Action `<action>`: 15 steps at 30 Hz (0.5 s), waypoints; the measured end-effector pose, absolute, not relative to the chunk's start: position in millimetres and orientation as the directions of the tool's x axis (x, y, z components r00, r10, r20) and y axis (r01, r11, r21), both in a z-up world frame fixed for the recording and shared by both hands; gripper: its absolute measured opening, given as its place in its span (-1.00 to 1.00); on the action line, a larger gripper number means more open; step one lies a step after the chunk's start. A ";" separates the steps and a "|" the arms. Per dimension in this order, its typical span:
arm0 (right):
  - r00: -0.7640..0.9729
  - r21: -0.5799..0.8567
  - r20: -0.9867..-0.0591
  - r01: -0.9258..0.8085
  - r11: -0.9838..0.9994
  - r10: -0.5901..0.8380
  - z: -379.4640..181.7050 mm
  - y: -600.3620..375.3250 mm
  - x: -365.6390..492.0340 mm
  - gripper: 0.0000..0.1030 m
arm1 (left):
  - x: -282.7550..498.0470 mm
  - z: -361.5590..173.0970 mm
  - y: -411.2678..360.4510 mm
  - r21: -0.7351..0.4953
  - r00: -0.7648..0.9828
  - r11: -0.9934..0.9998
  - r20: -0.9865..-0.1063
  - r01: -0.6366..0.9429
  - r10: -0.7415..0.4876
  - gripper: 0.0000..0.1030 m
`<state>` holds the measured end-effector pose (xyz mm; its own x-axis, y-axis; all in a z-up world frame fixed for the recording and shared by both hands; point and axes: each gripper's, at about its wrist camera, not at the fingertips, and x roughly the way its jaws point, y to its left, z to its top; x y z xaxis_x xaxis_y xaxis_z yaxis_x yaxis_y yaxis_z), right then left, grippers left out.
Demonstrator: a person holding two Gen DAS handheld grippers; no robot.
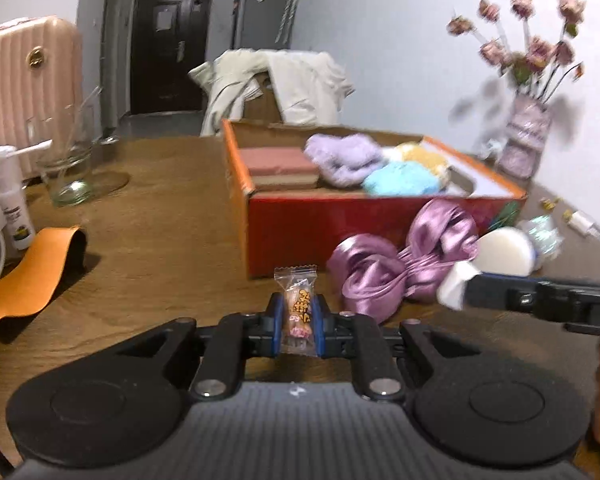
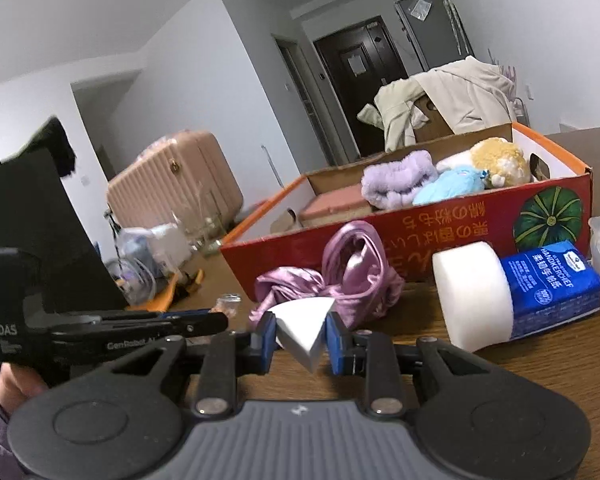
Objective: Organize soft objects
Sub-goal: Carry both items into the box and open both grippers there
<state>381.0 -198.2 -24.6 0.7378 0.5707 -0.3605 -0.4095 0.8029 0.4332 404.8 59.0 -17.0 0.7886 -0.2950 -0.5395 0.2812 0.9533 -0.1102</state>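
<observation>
**A:** What is each side carrying right now?

**B:** The left hand-held gripper (image 1: 299, 312) is squeezing a wrapped candy (image 1: 298, 308), jaws nearly together on its middle, the crimped top of the wrapper sticking up above the pads. The right hand-held gripper (image 2: 301, 334) is pinching a white wedge-shaped sponge (image 2: 302, 330), jaws a little apart with the foam filling the gap and its point hanging down toward the surface (image 2: 540, 364).

**A:** How are those two going to behave?

**B:** Both are looking very light. The sponge is soft and I'd judge it is compressing under the pads, so a grip across its thick middle is suiting it better than its thin tip. The candy wrapper is glossy and probably slippery; holding the body, not the crinkled ends, seems wisest.

**A:** And where is everything going?

**B:** Likely the orange-red cardboard box (image 1: 320, 216), sitting at twelve o'clock from the left camera. It is already holding a pink sponge block (image 1: 278, 164), a lilac fluffy cloth (image 1: 342, 158), a blue plush (image 1: 400, 180) and a yellow plush (image 2: 496, 160).

**A:** What is lying outside it?

**B:** A purple satin bow (image 1: 404, 256) is resting against the box front at one o'clock, limp and slick, best gathered at its cinched knot. Beside it at two o'clock are a round white sponge (image 2: 472, 292) and a blue tissue pack (image 2: 552, 280), touching each other.

**A:** Anything further out?

**B:** At ten o'clock a glass jar (image 1: 66, 160) is standing, and an orange leather sleeve (image 1: 24, 284) is lying at nine.
</observation>
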 end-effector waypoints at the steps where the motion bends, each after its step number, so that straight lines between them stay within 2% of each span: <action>1: 0.739 0.434 -0.356 -0.411 0.802 0.572 -20.8 -198.1 377.7 -0.49 | 401.6 -12.3 57.3 -0.096 0.795 0.954 -0.534 0.282 -0.289 -0.70; 4: 0.759 0.404 -0.328 -0.426 0.810 0.563 -5.1 -198.1 355.8 -0.49 | 386.9 5.5 55.4 -0.103 0.816 0.962 -0.511 0.255 -0.271 -0.70; 9: 0.775 0.330 -0.326 -0.443 0.833 0.541 16.3 -205.7 321.9 -0.49 | 334.7 20.3 40.3 -0.150 0.838 0.949 -0.446 0.278 -0.316 -0.70; 15: 0.817 0.275 -0.325 -0.400 0.874 0.476 38.4 -232.8 303.3 -0.49 | 300.0 14.7 24.0 -0.174 0.828 0.952 -0.470 0.253 -0.306 -0.70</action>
